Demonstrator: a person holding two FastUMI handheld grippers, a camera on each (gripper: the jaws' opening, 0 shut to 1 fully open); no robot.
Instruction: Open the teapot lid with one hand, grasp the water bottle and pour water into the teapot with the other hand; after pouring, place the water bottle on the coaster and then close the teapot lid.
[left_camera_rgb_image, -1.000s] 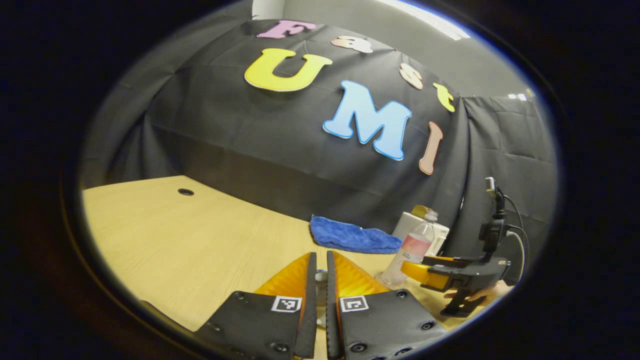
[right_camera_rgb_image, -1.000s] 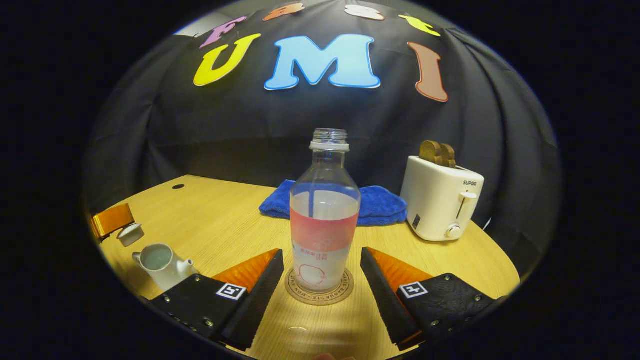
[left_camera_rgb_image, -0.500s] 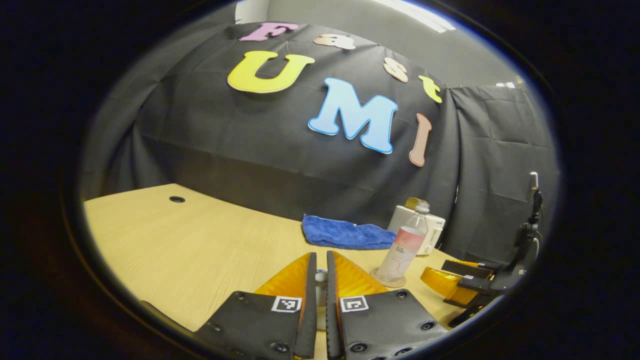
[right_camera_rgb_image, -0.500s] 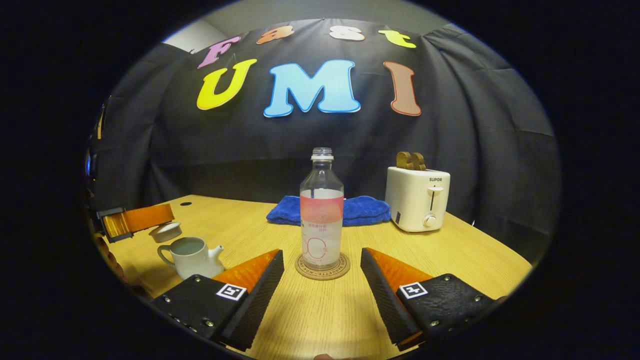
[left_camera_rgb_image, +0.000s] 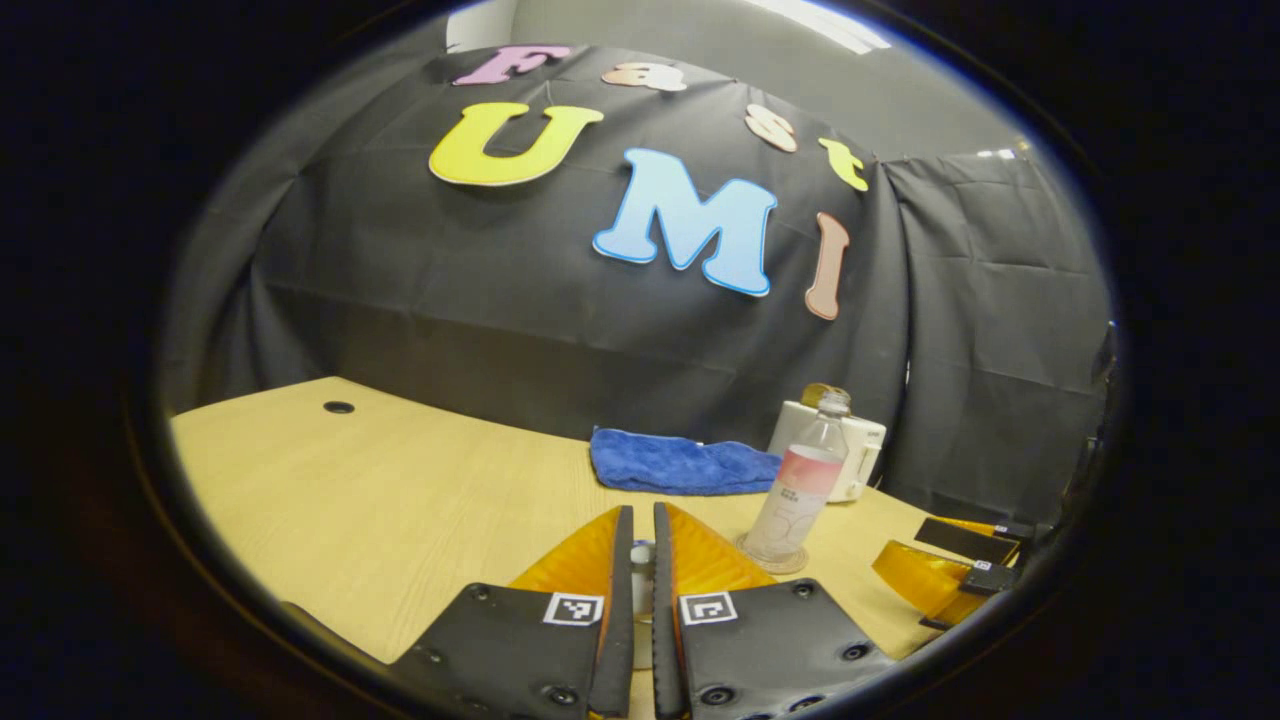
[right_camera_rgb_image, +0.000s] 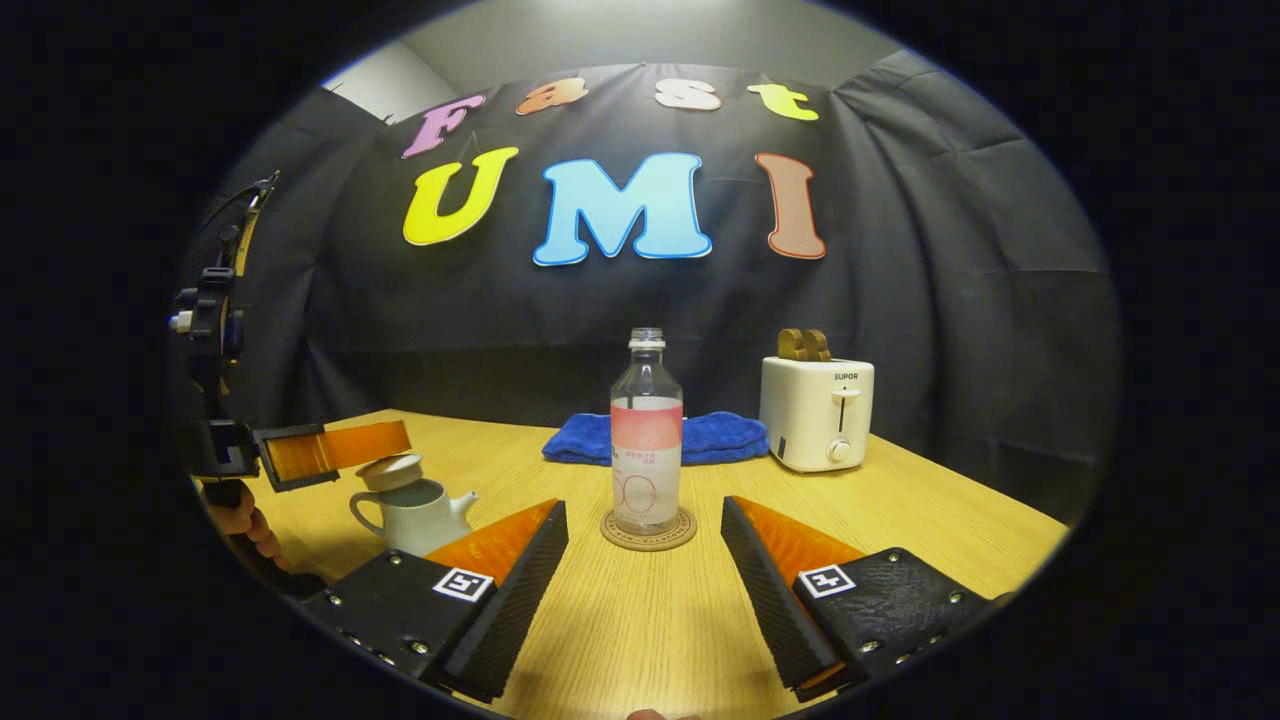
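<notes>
Clear water bottle (right_camera_rgb_image: 646, 432) now on coaster (right_camera_rgb_image: 647, 529), frame centre | right gripper (right_camera_rgb_image: 645, 560) open, backed off since 1 s ago | left gripper (left_camera_rgb_image: 642, 570) clamps lid (right_camera_rgb_image: 390, 470) above teapot (right_camera_rgb_image: 415, 513), lower left | next: close lid

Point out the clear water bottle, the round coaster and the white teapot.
Clear water bottle (right_camera_rgb_image: 646, 435), right gripper view, pink label band.
Round coaster (right_camera_rgb_image: 684, 533), right gripper view, exposed right rim.
White teapot (right_camera_rgb_image: 415, 516), right gripper view, body.

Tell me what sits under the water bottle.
A round coaster lies under the water bottle, its rim showing all round the base; the middle of it is blurred through the clear bottle.
</notes>
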